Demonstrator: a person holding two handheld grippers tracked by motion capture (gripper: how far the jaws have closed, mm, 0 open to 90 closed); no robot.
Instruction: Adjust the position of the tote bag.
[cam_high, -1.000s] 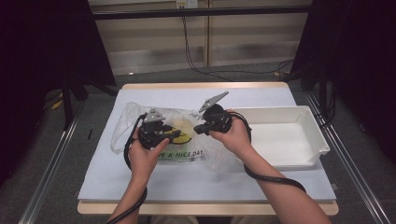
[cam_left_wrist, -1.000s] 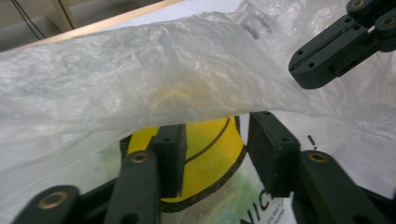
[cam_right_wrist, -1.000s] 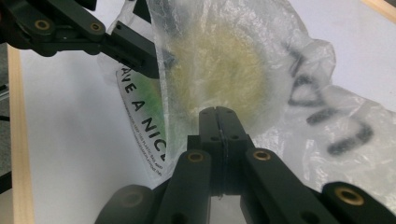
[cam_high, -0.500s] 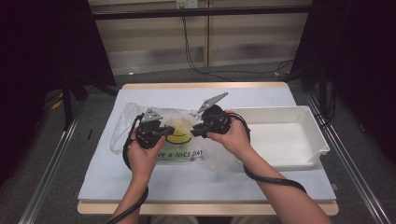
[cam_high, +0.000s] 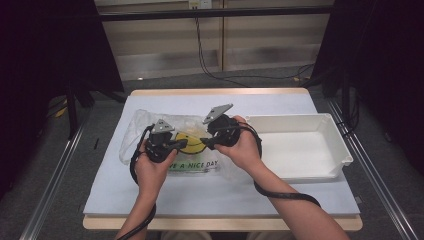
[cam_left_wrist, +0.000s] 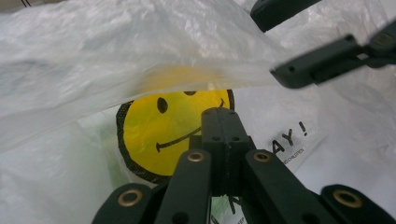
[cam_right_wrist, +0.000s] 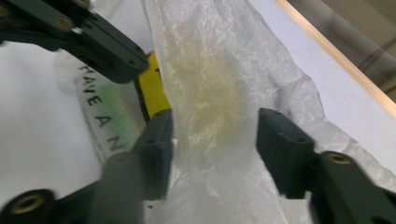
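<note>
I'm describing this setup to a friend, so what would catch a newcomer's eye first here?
First the yellow smiley face printed on the clear plastic bag at the table's middle. Both grippers meet over it: the left gripper shut, the right gripper with jaws apart around a raised fold of film, just opening. An empty white tray sits at the table's right.

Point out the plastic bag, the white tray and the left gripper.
plastic bag (cam_high: 137, 131): high view, its crumpled far left corner.
white tray (cam_high: 305, 155): high view, its bare floor.
left gripper (cam_left_wrist: 223, 122): left gripper view, the tip of its shut jaws.
</note>
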